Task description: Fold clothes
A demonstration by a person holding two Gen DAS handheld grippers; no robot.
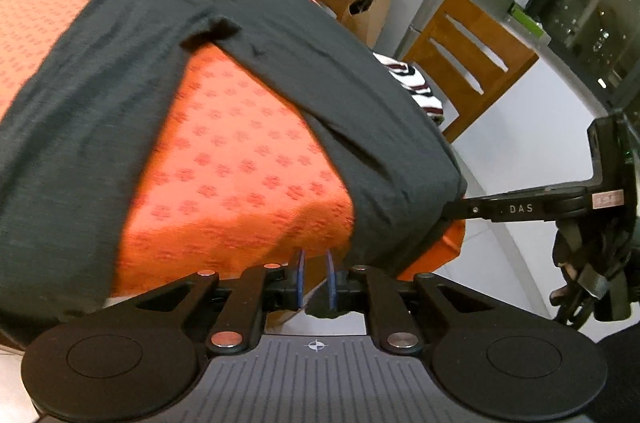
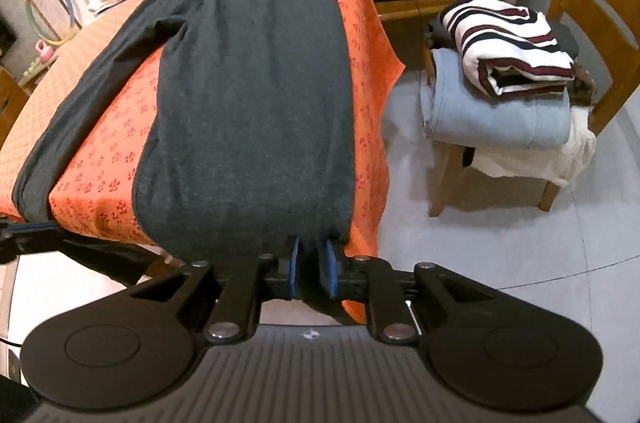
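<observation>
A dark long-sleeved shirt (image 2: 248,83) lies spread along the orange-clothed bench (image 2: 100,151), hem overhanging the near edge. The right claw (image 2: 312,273) pinches the hem's right corner; the left claw (image 1: 314,279) stands slightly parted, empty, off the bench edge. Soft, light knit, it likely handles best by hem corners.

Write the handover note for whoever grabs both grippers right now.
Left gripper: fingers nearly together at the near table edge over the orange tablecloth; whether they pinch anything is unclear.
Right gripper: closed on the near hem of the dark grey shirt.
Shirt lies lengthwise on the table, one long sleeve spread out to the left.
Done: shirt laid out.
Left: fold sleeve in, fold body, stack it.
</observation>
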